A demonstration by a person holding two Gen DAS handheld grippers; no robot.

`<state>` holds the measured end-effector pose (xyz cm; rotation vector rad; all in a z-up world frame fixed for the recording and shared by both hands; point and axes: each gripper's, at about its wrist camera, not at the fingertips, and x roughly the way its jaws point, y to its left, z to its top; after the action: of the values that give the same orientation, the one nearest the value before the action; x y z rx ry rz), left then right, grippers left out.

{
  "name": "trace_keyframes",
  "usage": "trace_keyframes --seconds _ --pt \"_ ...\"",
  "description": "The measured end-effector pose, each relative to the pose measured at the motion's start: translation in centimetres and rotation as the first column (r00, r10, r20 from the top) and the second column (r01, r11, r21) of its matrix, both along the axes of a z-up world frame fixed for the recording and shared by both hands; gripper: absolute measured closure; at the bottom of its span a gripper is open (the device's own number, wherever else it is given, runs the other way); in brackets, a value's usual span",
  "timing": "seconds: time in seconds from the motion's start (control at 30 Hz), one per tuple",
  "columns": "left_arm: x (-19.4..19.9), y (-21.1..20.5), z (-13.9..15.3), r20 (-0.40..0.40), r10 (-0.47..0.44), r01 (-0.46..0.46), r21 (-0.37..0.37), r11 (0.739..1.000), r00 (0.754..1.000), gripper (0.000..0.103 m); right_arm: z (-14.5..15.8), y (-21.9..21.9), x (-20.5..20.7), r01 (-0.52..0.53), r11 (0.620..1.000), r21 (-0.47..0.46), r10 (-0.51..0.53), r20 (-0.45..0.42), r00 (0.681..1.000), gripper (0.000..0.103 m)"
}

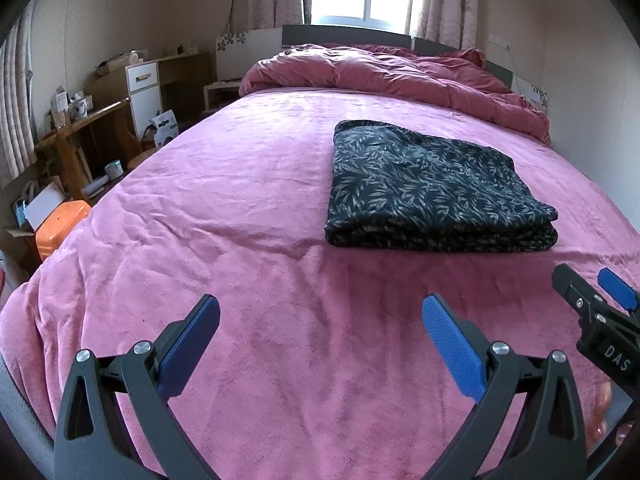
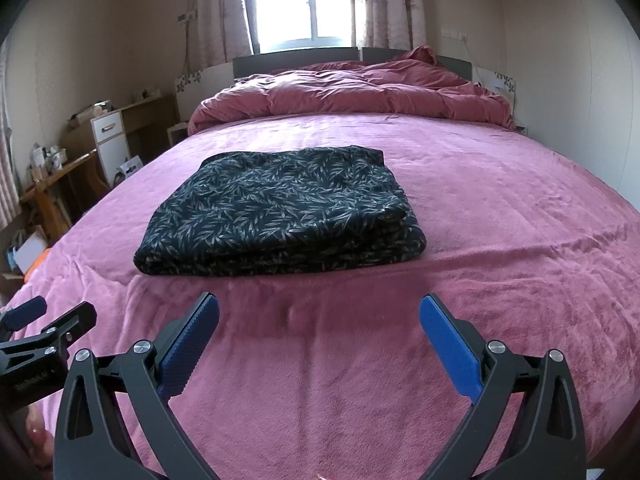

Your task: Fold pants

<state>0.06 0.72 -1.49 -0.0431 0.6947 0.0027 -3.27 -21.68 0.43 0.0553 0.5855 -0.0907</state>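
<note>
Both grippers hover low over the near end of the bed (image 2: 520, 208), side by side — left gripper (image 1: 320, 324) and right gripper (image 2: 319, 322) each w/ blue pads spread wide, gripping nothing. Right gripper's body reads "DAS" in the left wrist view. Pants (image 2: 276, 216) — dark, pale leaf print — lie folded in a neat stacked rectangle mid-bed, apart from both grippers.

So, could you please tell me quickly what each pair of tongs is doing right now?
Left tongs: open, holding nothing.
Right tongs: open, holding nothing.

Black fingers (image 1: 200, 332), blue pads, silver screws
</note>
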Motion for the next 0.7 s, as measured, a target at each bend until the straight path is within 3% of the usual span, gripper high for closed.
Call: trace_keyframes --seconds 0.7 --pt "-0.16 -0.8 -0.48 -0.029 -0.036 0.037 0.024 0.999 0.999 0.002 -0.22 -0.02 0.05 0.002 1.0 0.011 -0.001 -0.014 1.0 0.004"
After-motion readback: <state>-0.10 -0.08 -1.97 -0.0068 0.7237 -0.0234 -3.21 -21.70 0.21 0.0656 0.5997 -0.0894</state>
